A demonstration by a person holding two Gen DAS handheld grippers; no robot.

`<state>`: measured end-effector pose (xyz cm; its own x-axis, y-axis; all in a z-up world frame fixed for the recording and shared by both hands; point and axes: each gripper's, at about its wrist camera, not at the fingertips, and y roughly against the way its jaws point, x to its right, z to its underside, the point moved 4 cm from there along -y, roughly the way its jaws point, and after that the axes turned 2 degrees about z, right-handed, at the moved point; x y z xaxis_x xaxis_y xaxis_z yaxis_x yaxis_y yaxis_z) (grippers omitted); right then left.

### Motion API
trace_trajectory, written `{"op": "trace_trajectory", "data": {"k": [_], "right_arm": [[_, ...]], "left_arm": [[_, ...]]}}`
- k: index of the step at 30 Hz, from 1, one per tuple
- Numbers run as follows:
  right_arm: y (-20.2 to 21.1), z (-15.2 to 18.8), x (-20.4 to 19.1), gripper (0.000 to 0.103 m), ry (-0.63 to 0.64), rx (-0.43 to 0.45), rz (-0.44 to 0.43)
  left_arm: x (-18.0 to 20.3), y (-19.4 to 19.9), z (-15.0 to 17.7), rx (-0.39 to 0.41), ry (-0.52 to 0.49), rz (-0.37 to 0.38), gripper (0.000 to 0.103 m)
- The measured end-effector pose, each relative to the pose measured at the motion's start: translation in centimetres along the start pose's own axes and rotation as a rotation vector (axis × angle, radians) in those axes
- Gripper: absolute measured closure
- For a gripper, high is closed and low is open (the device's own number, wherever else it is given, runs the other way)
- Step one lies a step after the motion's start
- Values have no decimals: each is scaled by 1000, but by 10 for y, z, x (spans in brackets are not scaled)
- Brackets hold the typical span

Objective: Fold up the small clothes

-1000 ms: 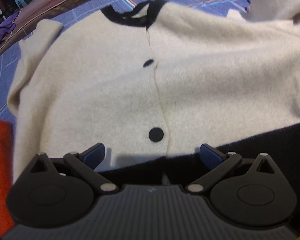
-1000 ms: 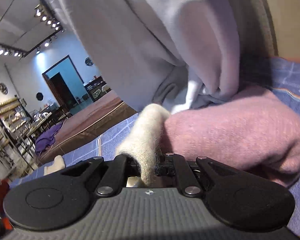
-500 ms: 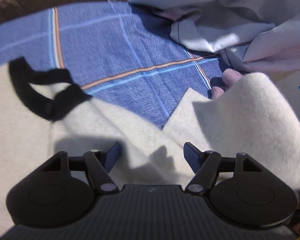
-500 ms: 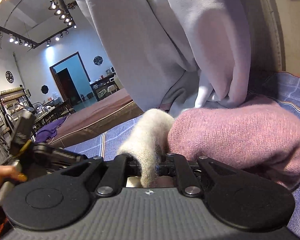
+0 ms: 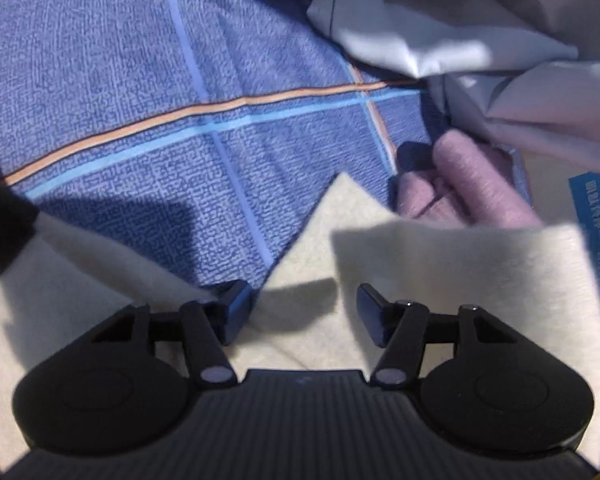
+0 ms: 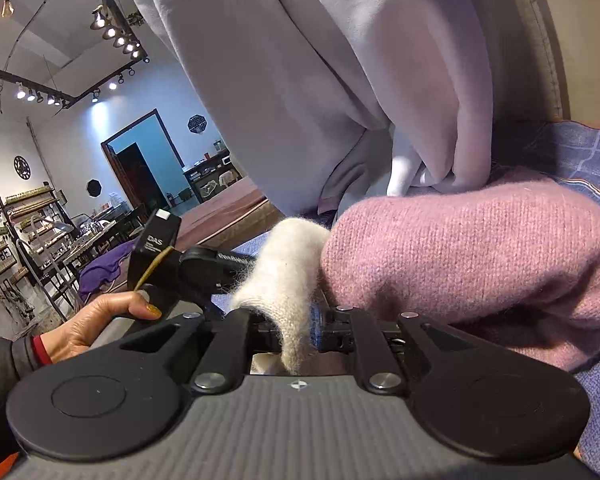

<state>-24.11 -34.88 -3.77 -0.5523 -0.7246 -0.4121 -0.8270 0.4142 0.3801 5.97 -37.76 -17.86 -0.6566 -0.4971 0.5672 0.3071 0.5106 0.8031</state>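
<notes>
Cream cardigan (image 5: 440,280) lay on blue bedspread (image 5: 180,80) | left gripper (image 5: 304,312) closing, not yet pinching | right gripper (image 6: 296,332) loosening on cream fold (image 6: 288,276) | risk: fold slipped free, collapsed.

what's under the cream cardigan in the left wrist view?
The cream cardigan lies on the blue checked bedsheet; its far edge meets a pink knit garment. Whatever is under the middle of the cardigan is covered.

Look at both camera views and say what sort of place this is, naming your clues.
Probably a shop or studio showroom, not a home: track spotlights overhead, display shelves along the wall, and a blue checked cloth spread as the folding surface.
</notes>
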Motion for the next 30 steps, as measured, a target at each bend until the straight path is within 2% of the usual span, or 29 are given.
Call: {"op": "trace_trajectory", "data": {"k": [2,4,6,7,8,10,11,15,17,20,22,24,26,28,30], "right_arm": [[1,-1,-2,82,9,-4,2],[3,-1,-3,81,15,-4,6],[1,0,0,79,-7,-4,8],[0,0,1,78,-18,-5,9],[-2,0,2,78,-27,-6,12],[-3,-2,1,78,-28,-9,17],[-2,-3,-1,78,-18,-8,21],[1,-4,-6,78,9,-8,37],[2,-5,-10,78,23,-5,48],[1,-7,-20,78,102,7,75],[-2,-8,-36,78,220,20,93],[-7,-9,-52,78,305,35,84],[-14,-6,-68,77,349,38,28],[-22,3,-91,76,439,24,-28],[-30,20,-119,76,563,-12,-104]], "left_arm": [[0,-2,4,26,-27,42,51],[6,-6,9,2,-71,53,53],[13,-8,10,-2,-120,27,80],[15,-10,11,-32,-110,67,96],[17,-12,13,-44,-92,91,96],[24,-10,13,-8,-108,60,96],[29,-4,13,20,-128,64,97],[46,53,3,171,-106,173,97],[50,104,2,281,-131,223,97],[37,193,10,470,-132,248,97],[16,261,29,605,-121,234,96],[-15,326,65,712,-95,162,96],[-44,364,106,771,-64,96,95],[-84,392,154,781,24,23,95],[-124,392,193,723,109,-78,95]]}}
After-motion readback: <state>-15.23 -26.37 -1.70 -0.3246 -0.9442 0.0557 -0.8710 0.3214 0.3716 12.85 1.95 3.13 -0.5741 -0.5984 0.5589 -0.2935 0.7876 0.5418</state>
